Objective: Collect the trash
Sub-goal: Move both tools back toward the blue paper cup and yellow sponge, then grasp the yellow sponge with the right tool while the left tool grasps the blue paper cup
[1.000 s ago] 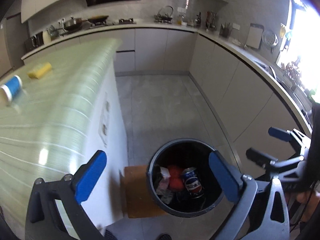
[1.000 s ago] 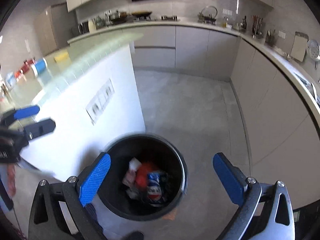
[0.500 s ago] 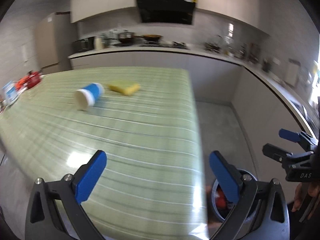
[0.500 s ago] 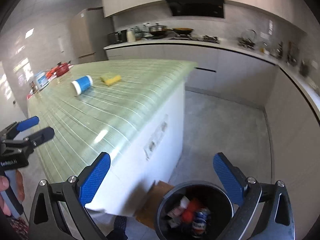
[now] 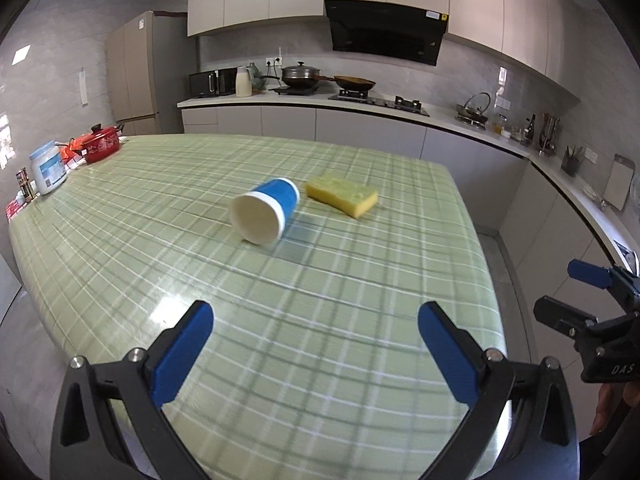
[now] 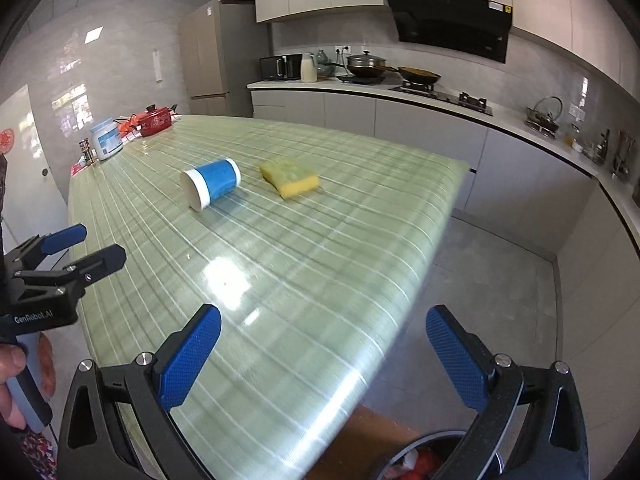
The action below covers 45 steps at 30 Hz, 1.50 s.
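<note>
Nearest in the left wrist view, the left gripper (image 5: pixel 314 344) hangs over the near part of the island counter (image 5: pixel 320 360), its blue-padded fingers (image 5: pixel 182 352) spread wide with nothing between them. The right gripper (image 6: pixel 322 356) is likewise spread and empty, held over the counter's near corner; below it, at the bottom edge of the right wrist view, the rim of a black trash bin (image 6: pixel 424 450) shows on the floor with red and white scraps inside, beside a brown cardboard piece (image 6: pixel 360 436). Each gripper also appears at the edge of the other's view.

Farther along the green plaid tablecloth, a blue paper cup (image 5: pixel 265 210) lies on its side, its white mouth turned toward the cameras. Just beside it, apart from it, lies a yellow sponge (image 5: pixel 342 194) with a green top.

At the far left end of the counter stand a white jar with a blue label (image 5: pixel 48 167) and a red lidded pot (image 5: pixel 100 145). Beyond, the back worktop carries a microwave (image 5: pixel 212 83), a covered pan (image 5: pixel 300 76) and a wok on the hob under the black range hood (image 5: pixel 386 32)
</note>
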Motion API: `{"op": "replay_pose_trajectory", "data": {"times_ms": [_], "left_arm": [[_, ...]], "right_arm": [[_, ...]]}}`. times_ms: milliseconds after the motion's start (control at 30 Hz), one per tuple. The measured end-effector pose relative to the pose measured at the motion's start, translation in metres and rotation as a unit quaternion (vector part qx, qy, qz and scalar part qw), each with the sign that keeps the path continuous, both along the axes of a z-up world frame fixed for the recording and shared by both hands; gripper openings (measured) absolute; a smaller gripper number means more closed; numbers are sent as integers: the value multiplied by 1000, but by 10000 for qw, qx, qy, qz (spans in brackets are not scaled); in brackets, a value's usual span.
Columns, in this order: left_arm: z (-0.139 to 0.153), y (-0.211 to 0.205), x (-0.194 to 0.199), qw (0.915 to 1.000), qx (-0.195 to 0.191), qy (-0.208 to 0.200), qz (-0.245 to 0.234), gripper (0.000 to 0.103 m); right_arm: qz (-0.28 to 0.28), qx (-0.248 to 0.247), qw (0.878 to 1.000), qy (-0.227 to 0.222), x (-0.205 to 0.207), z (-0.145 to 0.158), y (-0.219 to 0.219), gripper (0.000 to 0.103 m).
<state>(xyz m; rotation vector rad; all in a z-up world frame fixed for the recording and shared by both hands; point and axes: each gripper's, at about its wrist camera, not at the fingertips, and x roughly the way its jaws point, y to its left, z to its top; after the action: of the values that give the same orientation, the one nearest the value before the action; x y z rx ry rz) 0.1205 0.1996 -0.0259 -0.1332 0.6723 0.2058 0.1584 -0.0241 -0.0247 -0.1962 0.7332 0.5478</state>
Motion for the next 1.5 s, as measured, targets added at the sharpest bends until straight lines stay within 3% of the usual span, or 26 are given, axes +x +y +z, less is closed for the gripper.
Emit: {"op": "replay_pose_trajectory", "data": {"times_ms": [333, 467, 800, 867, 933, 1267, 1500], "left_arm": [[1, 45, 42, 10000, 59, -74, -27, 102], [-12, 63, 72, 9999, -75, 60, -54, 98], [-44, 93, 150, 9984, 24, 429, -374, 98], [-49, 99, 162, 9978, 8, 492, -440, 94], [-54, 104, 172, 9966, -84, 610, -554, 79], [-59, 135, 202, 9954, -160, 718, -617, 76], [-62, 144, 199, 9948, -356, 789, -545, 77]], "right_arm": [[137, -103, 9998, 68, 52, -6, 58, 103], [82, -152, 9997, 152, 75, -13, 70, 101], [198, -363, 9985, 367, 139, -42, 116, 100], [233, -410, 9979, 443, 151, -49, 126, 99], [262, -471, 9972, 518, 165, -57, 137, 97], [394, -632, 9946, 724, 218, -82, 192, 95], [360, -668, 9938, 816, 240, -92, 213, 94]]}}
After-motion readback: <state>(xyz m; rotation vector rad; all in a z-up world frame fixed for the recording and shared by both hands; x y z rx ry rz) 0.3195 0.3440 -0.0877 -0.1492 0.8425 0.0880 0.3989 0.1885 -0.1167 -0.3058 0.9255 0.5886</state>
